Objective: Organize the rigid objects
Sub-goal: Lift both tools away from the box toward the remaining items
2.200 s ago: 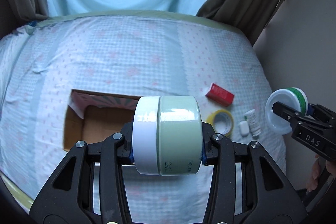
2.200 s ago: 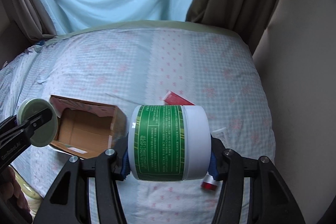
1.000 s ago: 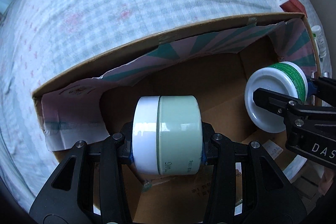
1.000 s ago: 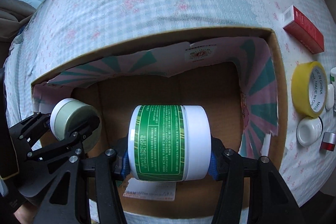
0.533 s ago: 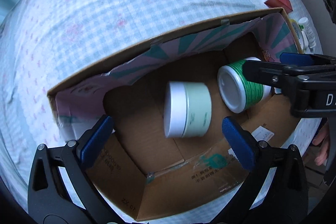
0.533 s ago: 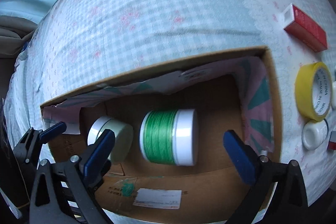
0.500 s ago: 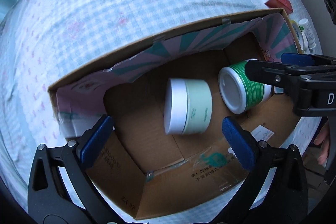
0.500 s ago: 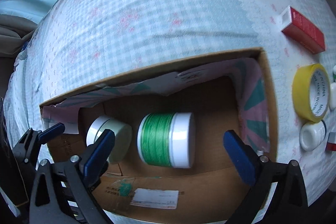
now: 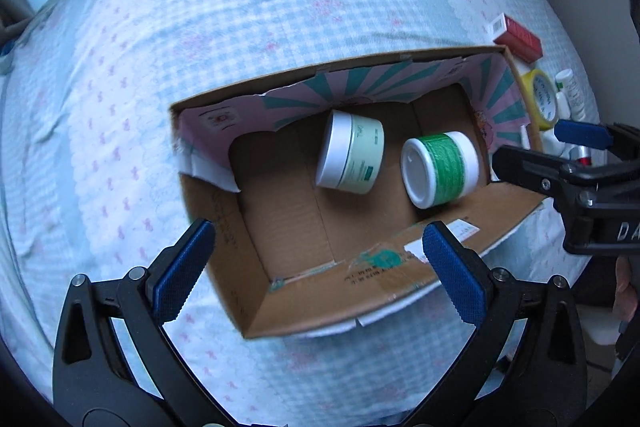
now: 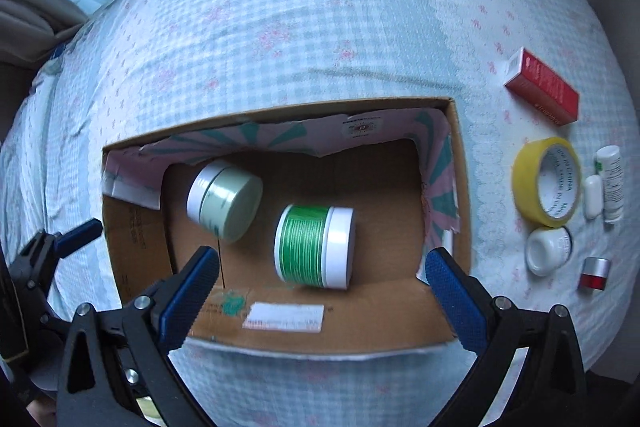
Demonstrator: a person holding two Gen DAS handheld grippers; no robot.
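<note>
My cardboard box (image 10: 320,327) is matt brown corrugated board with torn printed paper lining. Both jars look like smooth glossy plastic: the pale green jar (image 10: 226,201) and the green-labelled jar (image 10: 314,247). The bedsheet (image 10: 320,27) is soft checked cloth. My claw pads (image 9: 182,269) are textured blue rubber.

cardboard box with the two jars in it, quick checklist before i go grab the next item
1. Left gripper open, nothing held: ok.
2. Right gripper open, nothing held: ok.
3. Pale green jar and green-label jar inside the cardboard box: ok.
4. Jars at rest: cannot tell, both lie on their sides and look blurred.
5. Next items within view on the bed, yellow tape roll and red box: ok.
</note>
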